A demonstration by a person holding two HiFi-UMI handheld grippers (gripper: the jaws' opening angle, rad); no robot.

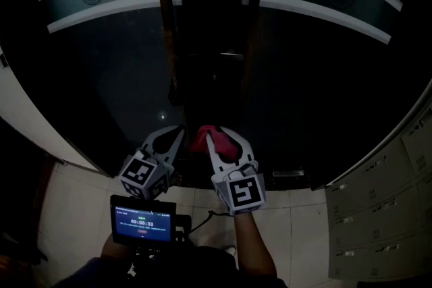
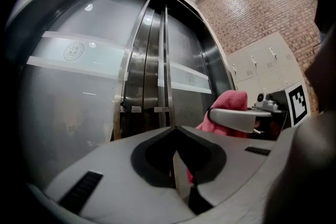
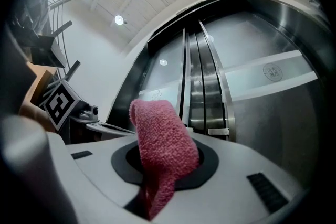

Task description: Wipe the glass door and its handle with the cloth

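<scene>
Left gripper (image 1: 174, 135) at lower centre, jaws together and empty, right gripper (image 1: 221, 139) just beside it, clamping the cloth (image 3: 160, 149)

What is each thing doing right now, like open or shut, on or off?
glass door: shut, its two halves meet in the middle.
cloth: pinched in the right gripper, top end sticking out.
right gripper: shut on the cloth.
left gripper: shut, empty.
screen: lit.

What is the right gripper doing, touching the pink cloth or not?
Touching. The right gripper view shows the right gripper shut on the pink cloth, its jaws pinching the cloth's lower end.
</scene>
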